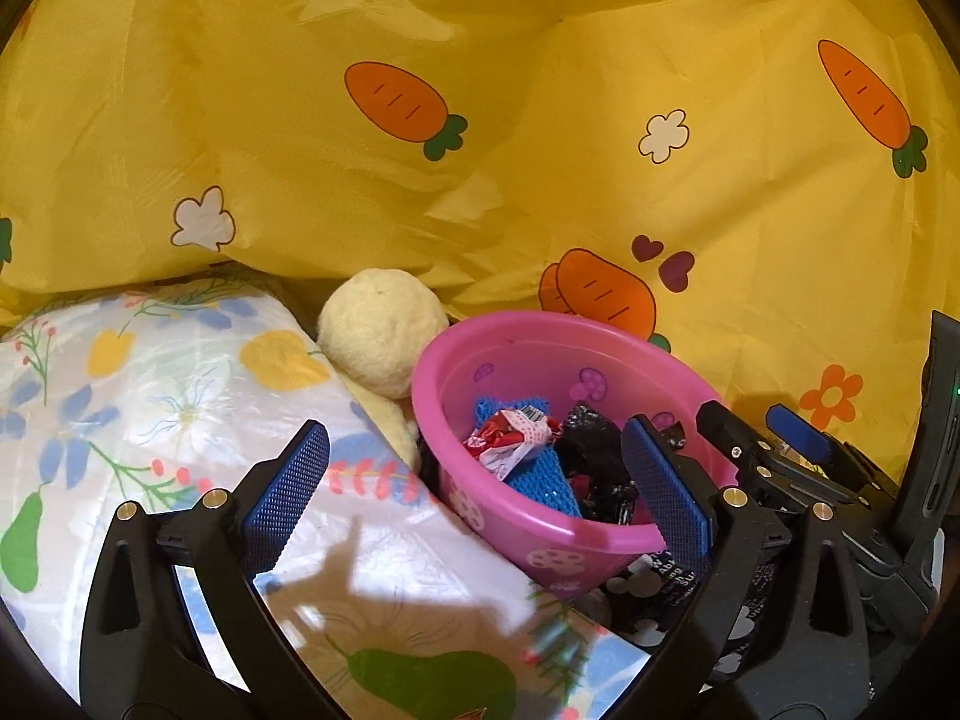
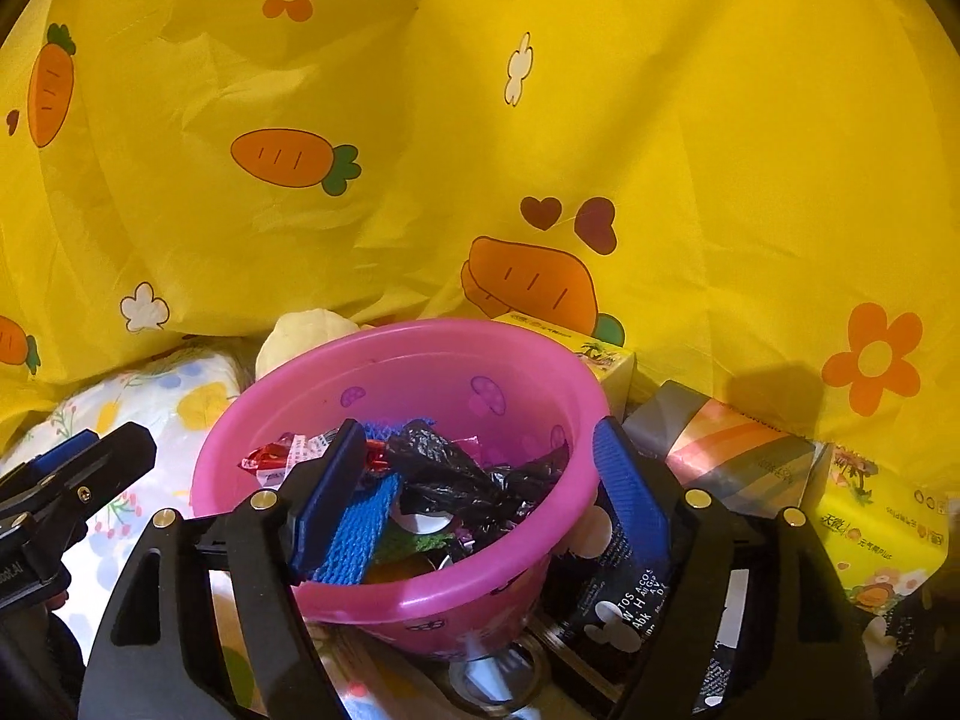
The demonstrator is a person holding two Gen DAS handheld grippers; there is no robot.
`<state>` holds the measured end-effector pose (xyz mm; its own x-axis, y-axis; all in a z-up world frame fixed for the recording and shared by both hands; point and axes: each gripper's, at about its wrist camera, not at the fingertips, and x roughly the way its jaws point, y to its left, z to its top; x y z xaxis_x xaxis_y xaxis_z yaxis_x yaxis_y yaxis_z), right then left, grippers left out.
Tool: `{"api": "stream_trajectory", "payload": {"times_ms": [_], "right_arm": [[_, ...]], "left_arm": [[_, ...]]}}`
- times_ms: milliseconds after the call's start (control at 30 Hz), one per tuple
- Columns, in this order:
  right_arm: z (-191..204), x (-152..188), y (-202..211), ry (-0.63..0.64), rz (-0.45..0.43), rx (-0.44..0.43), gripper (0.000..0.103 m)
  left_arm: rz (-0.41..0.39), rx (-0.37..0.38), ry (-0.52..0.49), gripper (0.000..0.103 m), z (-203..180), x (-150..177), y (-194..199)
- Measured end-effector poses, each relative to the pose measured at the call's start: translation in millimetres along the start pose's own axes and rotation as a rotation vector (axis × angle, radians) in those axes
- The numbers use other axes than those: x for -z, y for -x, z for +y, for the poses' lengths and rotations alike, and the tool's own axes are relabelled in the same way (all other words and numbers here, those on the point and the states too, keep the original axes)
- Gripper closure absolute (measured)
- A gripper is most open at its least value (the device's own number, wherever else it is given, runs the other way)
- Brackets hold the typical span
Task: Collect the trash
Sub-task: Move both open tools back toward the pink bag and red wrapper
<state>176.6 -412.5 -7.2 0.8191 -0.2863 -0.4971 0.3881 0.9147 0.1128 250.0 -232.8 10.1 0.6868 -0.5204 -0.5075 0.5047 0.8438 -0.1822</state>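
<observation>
Bowls: one, pink (image 2: 396, 360)
Grippers: two, left (image 1: 474, 492) and right (image 2: 480, 492)
Plush balls: one (image 1: 381, 330)
Tissue packs: two, yellow (image 2: 876, 534), (image 2: 606, 360)
Floral bags: one (image 1: 150, 396)

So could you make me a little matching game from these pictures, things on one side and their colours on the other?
Things:
1. bowl
2. backdrop cloth
3. crumpled bag in the bowl
4. fuzzy ball

Colours:
a. black
b. cream
c. pink
d. yellow with orange carrots

Pairs: 1-c, 2-d, 3-a, 4-b
</observation>
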Motion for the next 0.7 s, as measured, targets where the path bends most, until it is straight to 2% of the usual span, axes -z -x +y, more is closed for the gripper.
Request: {"api": "stream_trajectory", "payload": {"times_ms": [333,700], "right_arm": [[24.6,15.7,27.1,0.043,-0.016,0.0,0.024],[45.6,34.9,61.7,0.053,-0.03,-0.028,0.024]], "left_arm": [[-0.036,-0.123,-0.036,0.007,12.2,19.8,43.1],[-0.06,-0.188,-0.051,0.007,27.3,42.0,86.2]]}}
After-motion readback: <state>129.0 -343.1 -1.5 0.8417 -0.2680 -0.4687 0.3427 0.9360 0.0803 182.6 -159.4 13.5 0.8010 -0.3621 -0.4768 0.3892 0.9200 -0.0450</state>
